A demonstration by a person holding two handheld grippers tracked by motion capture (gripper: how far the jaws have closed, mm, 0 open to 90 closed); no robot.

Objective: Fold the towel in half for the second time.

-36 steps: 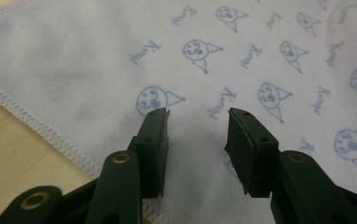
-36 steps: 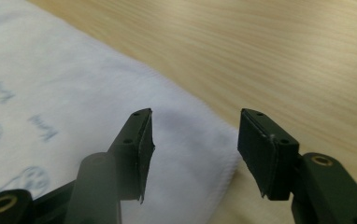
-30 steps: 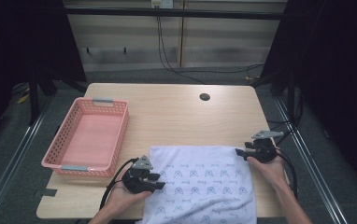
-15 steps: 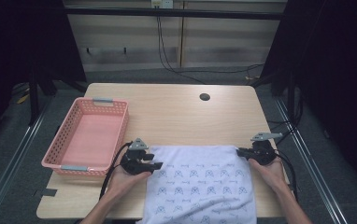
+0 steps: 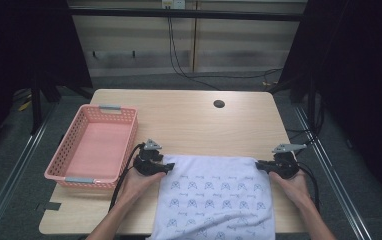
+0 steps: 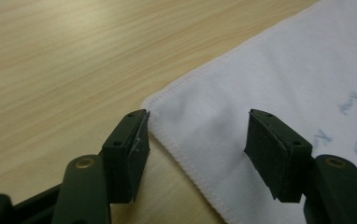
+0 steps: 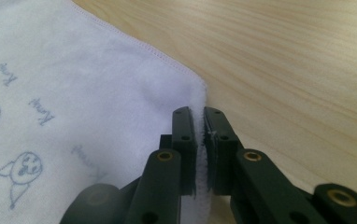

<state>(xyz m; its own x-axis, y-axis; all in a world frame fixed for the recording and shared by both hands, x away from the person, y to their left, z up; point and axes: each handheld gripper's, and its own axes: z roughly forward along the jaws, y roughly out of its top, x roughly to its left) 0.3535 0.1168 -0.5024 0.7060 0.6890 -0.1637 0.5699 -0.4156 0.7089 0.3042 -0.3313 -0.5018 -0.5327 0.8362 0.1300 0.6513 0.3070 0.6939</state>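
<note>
A white cloth (image 5: 214,195) printed with small blue figures lies flat at the table's near edge, its near end hanging over. My left gripper (image 5: 166,167) is at the cloth's far left corner. In the left gripper view that gripper (image 6: 197,140) is open. Its jaws have just been opening, and the cloth corner (image 6: 279,70) lies loose on the wood between them. My right gripper (image 5: 260,165) is at the far right corner. In the right gripper view that gripper (image 7: 200,126) is shut on the hemmed edge of the cloth (image 7: 97,79).
A pink plastic basket (image 5: 66,140) stands with nothing in it at the table's left side, close to my left hand. The wooden table (image 5: 194,125) has a round dark hole (image 5: 219,104) near its far edge. Cables trail from both grippers.
My left hand has moved away from me and slightly left, from on the cloth to its far left corner. The cloth's far edge now lies straighter. The right hand has stayed put.
</note>
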